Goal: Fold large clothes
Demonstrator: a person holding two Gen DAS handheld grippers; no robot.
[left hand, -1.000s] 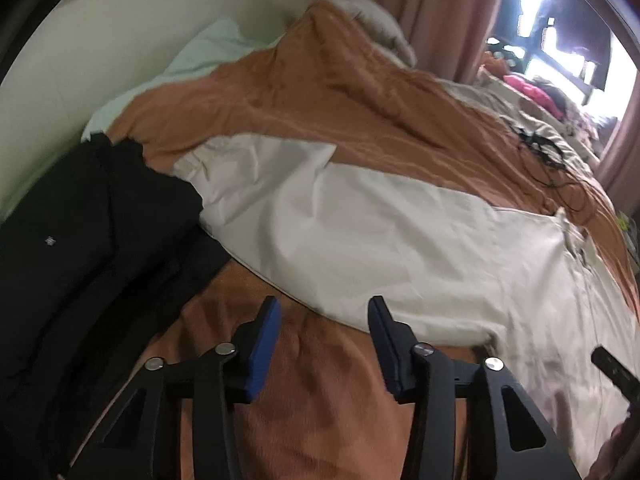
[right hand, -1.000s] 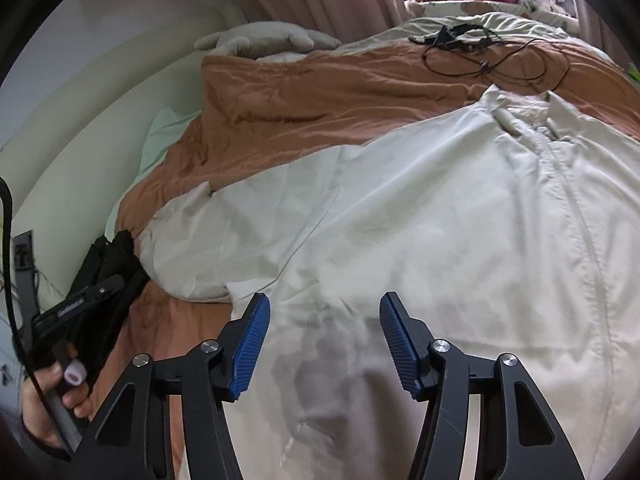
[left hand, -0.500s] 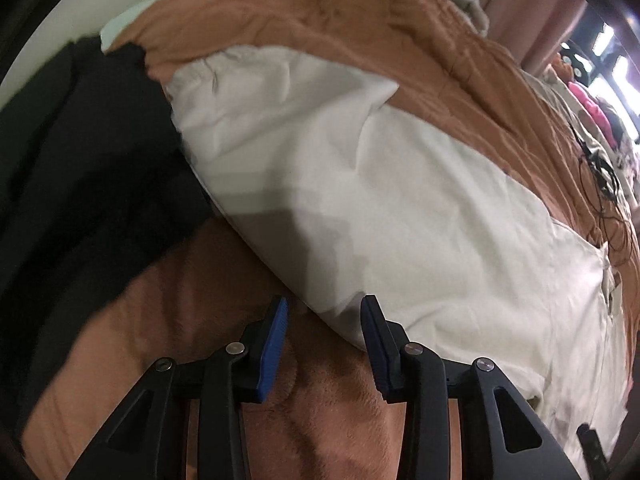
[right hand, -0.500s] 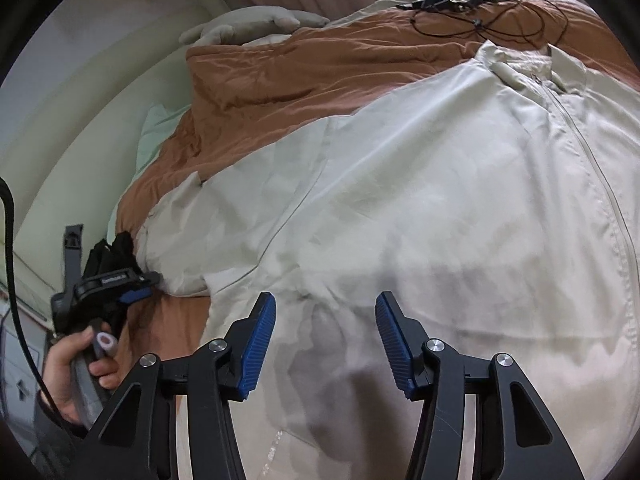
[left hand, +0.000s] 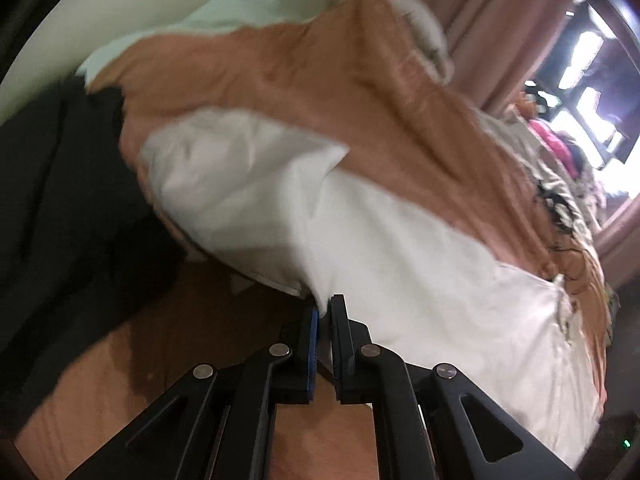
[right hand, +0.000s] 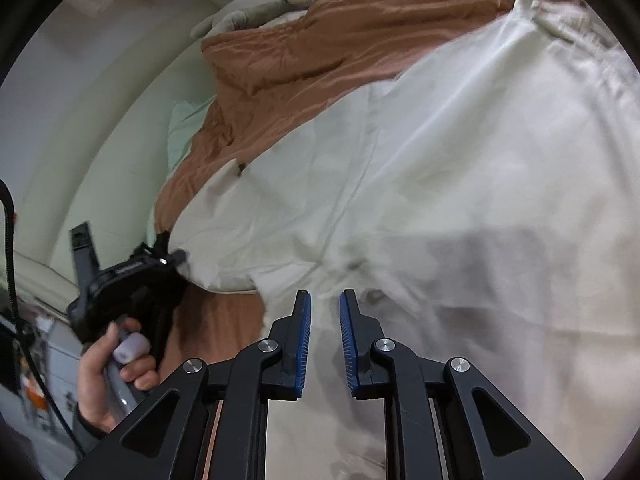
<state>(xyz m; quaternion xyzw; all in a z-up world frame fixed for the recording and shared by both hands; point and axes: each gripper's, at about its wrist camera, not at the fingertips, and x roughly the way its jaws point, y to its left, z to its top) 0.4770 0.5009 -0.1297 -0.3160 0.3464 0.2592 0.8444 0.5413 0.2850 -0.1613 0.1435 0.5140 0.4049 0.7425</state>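
A large cream jacket point(left hand: 400, 264) lies spread on a bed with a brown cover point(left hand: 320, 72). My left gripper point(left hand: 324, 308) is shut on the jacket's near sleeve edge, the cloth pinched between its blue pads. The jacket fills the right wrist view point(right hand: 460, 184), its zipper running up to the collar at the top right. My right gripper point(right hand: 325, 300) hovers over the jacket's side near the armpit, its jaws narrowed with a small gap and fabric between the tips. The left gripper also shows in the right wrist view point(right hand: 176, 258), held in a hand at the sleeve's end.
A black garment point(left hand: 60, 208) lies left of the sleeve. A mint pillow point(left hand: 224, 12) and grey plush point(right hand: 256, 8) sit at the bed's head by a cream headboard point(right hand: 100, 128). Black cables point(left hand: 556, 208) and a clothes pile point(left hand: 556, 144) lie at the far right.
My left gripper has closed on the sleeve edge and lifted it a little. My right gripper has moved down toward the jacket and its jaws have narrowed.
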